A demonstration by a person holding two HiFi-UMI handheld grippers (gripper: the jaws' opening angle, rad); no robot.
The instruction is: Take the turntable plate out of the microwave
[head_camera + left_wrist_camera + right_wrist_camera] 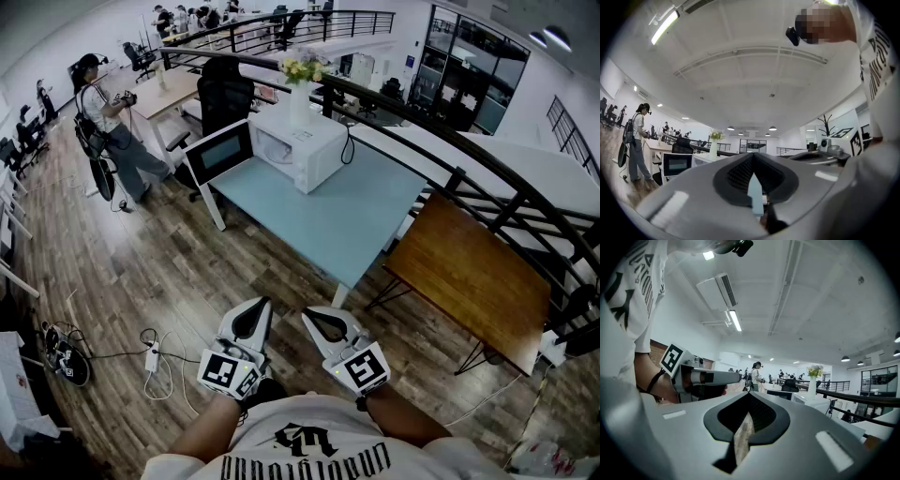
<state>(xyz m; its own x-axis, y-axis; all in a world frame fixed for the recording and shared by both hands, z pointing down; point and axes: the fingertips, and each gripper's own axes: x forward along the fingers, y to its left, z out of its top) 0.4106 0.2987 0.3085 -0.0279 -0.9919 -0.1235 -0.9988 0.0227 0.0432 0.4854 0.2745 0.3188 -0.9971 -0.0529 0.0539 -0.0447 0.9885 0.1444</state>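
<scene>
A white microwave (305, 145) stands at the far end of a pale blue table (328, 220), and its door (220, 152) is swung open to the left. From here its inside is too small to make out, so no turntable plate shows. A vase of flowers (300, 89) stands on top of it. My left gripper (255, 314) and right gripper (321, 321) are held side by side close to my body, over the wood floor and well short of the table. Both are shut with nothing in them. The left gripper view shows the shut jaws (753, 180) and, beyond them, the distant door (677, 164). The right gripper view shows its jaws (746, 420) closed too.
A brown wooden table (469, 272) stands to the right of the blue one, along a black railing (450, 173). A person (108, 122) stands at the far left. Cables and a power strip (150, 361) lie on the floor at my left. A black office chair (225, 94) is behind the microwave.
</scene>
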